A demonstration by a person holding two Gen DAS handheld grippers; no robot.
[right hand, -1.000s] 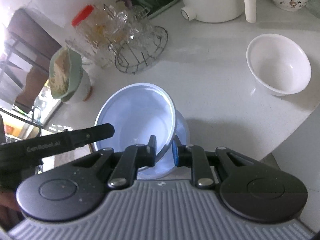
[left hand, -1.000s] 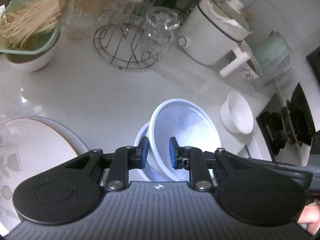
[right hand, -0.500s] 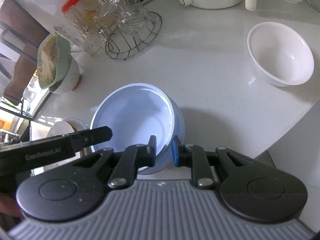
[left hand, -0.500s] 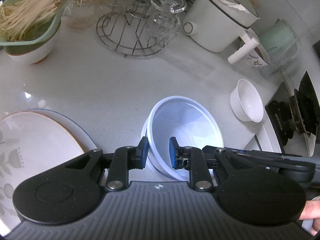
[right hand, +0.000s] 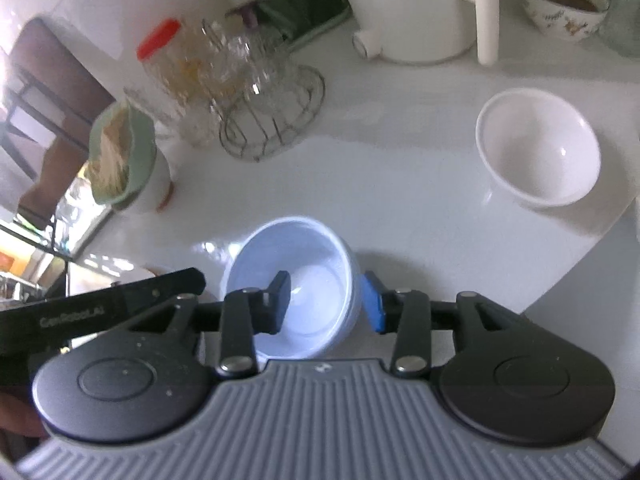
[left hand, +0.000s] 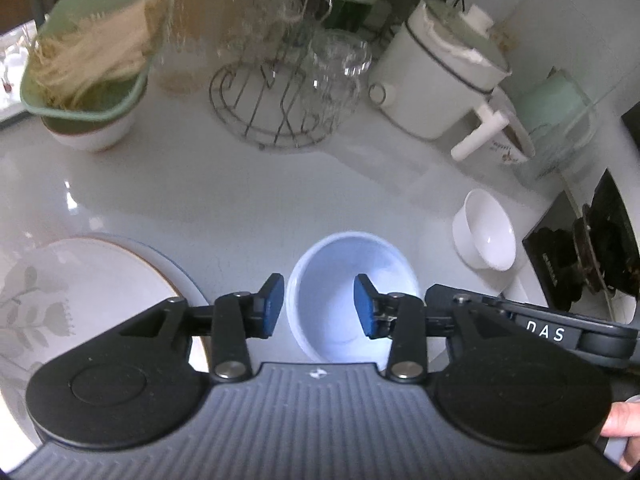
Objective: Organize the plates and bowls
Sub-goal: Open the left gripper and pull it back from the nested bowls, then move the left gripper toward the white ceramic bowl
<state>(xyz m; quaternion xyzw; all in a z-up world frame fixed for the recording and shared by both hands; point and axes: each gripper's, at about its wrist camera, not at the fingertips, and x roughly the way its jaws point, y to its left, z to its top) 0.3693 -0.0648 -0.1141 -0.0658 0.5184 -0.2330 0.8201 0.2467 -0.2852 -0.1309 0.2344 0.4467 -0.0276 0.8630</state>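
White counter (left hand: 280, 200), blue bowl (left hand: 344, 280) half hidden, plate (left hand: 80, 280) cropped

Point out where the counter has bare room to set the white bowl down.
Bare counter lies between the wire glass rack, the floral plate and the blue bowl. A smaller patch separates the blue bowl from the white bowl. It is crowded along the back by the white pot and green colander.
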